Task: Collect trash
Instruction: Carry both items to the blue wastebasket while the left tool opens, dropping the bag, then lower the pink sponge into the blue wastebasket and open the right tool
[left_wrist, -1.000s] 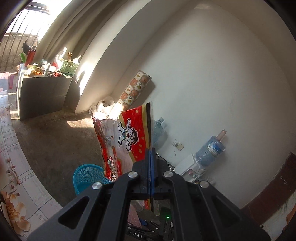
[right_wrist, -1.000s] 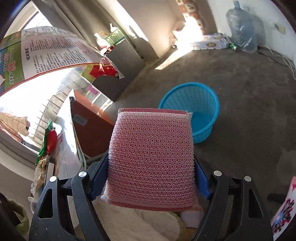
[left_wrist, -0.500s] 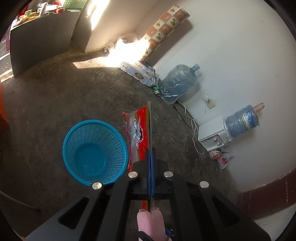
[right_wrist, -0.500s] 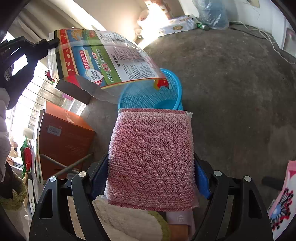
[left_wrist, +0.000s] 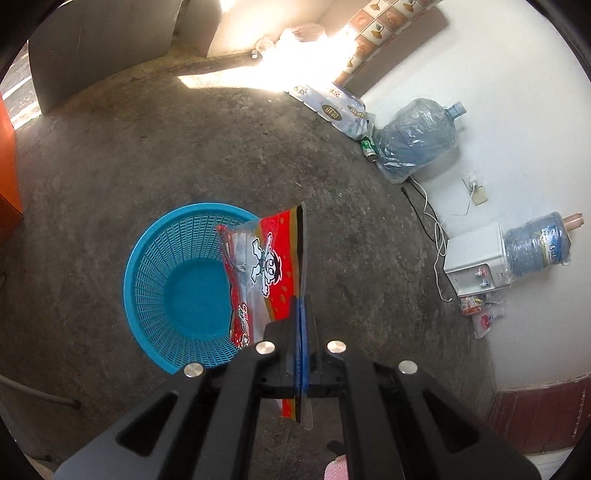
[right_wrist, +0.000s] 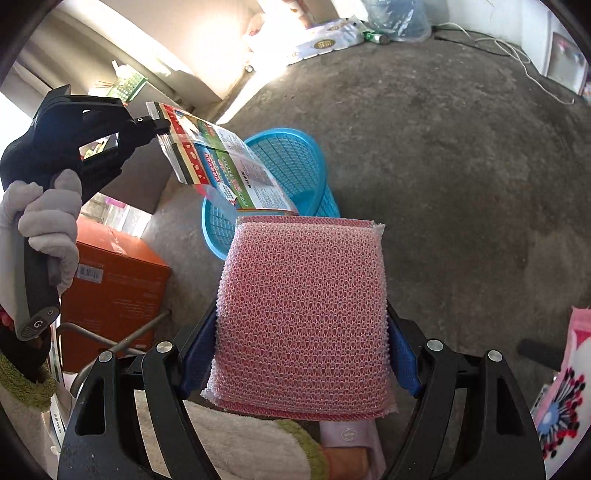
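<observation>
Left hand-held gripper (left_wrist: 300, 332) clamped tight on the edge of a red snack bag (left_wrist: 264, 269), dangling right over the blue basket (left_wrist: 155, 295) on the concrete floor (left_wrist: 110, 147). Basket looks bare inside, so probably nothing collected yet. Bag just needs letting go, by the look of it.

Right hand-held gripper (right_wrist: 301, 325) squeezing a pink sponge (right_wrist: 303, 314) between its blue pads, held up near the basket but not over it. Guessing that goes in second, if it counts as trash at all.

Left view only: water jugs (left_wrist: 417, 136) along the white wall, a small white dispenser (left_wrist: 476, 258), wrappers (left_wrist: 480, 314) on the floor beside it. Possibly more trash to grab.

Right view only: the gloved hand (right_wrist: 44, 221) working the left tool, the printed back side of the bag, an orange box (right_wrist: 118, 280) beside the basket. Can't see inside the basket much from there, sponge blocks it.
</observation>
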